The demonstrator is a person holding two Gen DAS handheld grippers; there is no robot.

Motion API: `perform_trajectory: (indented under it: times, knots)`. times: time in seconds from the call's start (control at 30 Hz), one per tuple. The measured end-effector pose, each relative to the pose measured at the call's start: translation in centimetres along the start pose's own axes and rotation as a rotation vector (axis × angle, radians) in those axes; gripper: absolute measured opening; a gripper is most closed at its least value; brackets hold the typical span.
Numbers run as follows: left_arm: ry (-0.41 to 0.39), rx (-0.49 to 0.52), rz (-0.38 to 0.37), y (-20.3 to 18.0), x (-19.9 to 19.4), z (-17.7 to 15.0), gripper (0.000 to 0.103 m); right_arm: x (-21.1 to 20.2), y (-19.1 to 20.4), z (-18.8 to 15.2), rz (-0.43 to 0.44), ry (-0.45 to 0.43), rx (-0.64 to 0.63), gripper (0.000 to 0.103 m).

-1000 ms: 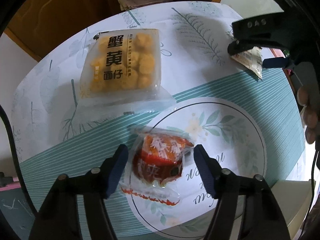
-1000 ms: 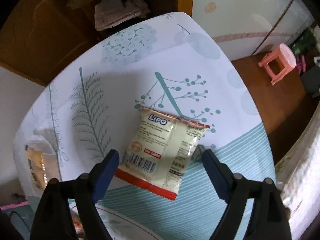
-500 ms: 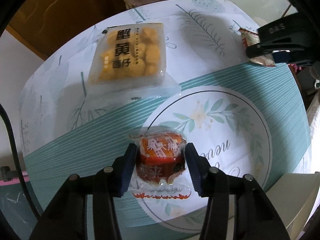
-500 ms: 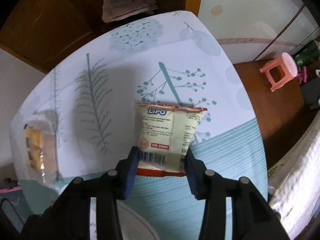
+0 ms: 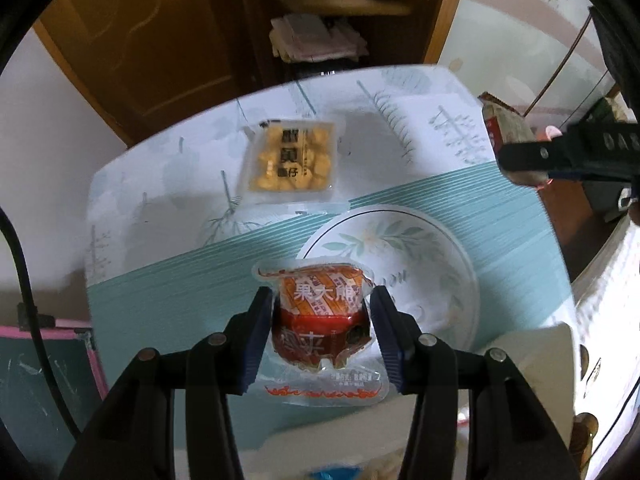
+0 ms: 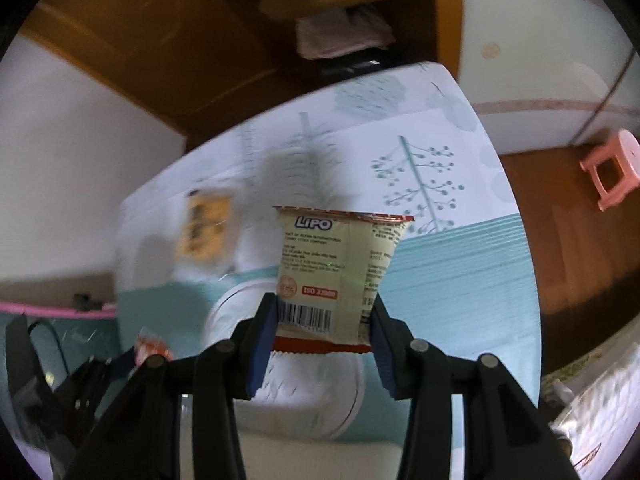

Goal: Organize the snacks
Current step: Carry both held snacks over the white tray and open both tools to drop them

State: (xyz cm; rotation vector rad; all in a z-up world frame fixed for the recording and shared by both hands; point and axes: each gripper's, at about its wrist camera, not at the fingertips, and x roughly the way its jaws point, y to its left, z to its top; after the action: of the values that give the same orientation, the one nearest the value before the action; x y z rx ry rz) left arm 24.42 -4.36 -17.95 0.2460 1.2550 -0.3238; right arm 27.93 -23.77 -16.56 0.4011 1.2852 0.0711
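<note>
My left gripper (image 5: 320,332) is shut on a red and orange snack packet (image 5: 320,316) and holds it lifted above the table. My right gripper (image 6: 324,344) is shut on the lower end of a cream LIPO packet (image 6: 340,264), also lifted; that gripper and packet (image 5: 506,136) show at the right of the left wrist view. A yellow snack bag (image 5: 292,160) lies flat on the table's far side; it appears blurred in the right wrist view (image 6: 204,228). The left gripper shows at the lower left of the right wrist view (image 6: 148,354).
The table has a leaf-print and teal-striped cloth (image 5: 160,300) with a printed round floral ring (image 5: 400,272). A pink stool (image 6: 612,168) stands on the wooden floor at right. A wooden cabinet with folded cloths (image 5: 316,40) is behind the table.
Both grippers closed on their packets and lifted them off the table. The table now appears farther away in both views.
</note>
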Motion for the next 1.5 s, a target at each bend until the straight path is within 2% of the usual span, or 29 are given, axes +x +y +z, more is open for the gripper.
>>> perform_trajectory:
  times: [0.2, 0.4, 0.7, 0.93, 1.1, 1.5]
  knots:
    - [-0.043, -0.032, 0.015, -0.3, -5.4, -2.9, 0.048, -5.7, 2.3, -4.9, 0.071, -0.044, -0.093, 0.044]
    - [-0.097, -0.074, 0.025, -1.4, -10.3, -6.6, 0.048, -9.8, 4.2, -10.2, 0.113, -0.089, -0.192, 0.044]
    - [-0.155, -0.131, 0.047, -3.1, -14.6, -12.1, 0.05, -12.2, 4.8, -17.7, 0.112, -0.119, -0.291, 0.044]
    - [-0.157, -0.155, 0.071, -4.7, -15.1, -15.8, 0.05, -11.8, 4.2, -21.9, 0.09, -0.09, -0.316, 0.045]
    - [-0.147, -0.144, 0.123, -5.9, -14.6, -18.1, 0.05, -11.7, 3.9, -24.3, 0.084, -0.073, -0.314, 0.045]
    - [-0.063, -0.166, 0.104, -7.0, -11.7, -21.1, 0.051, -9.7, 4.1, -27.1, 0.027, -0.025, -0.376, 0.045]
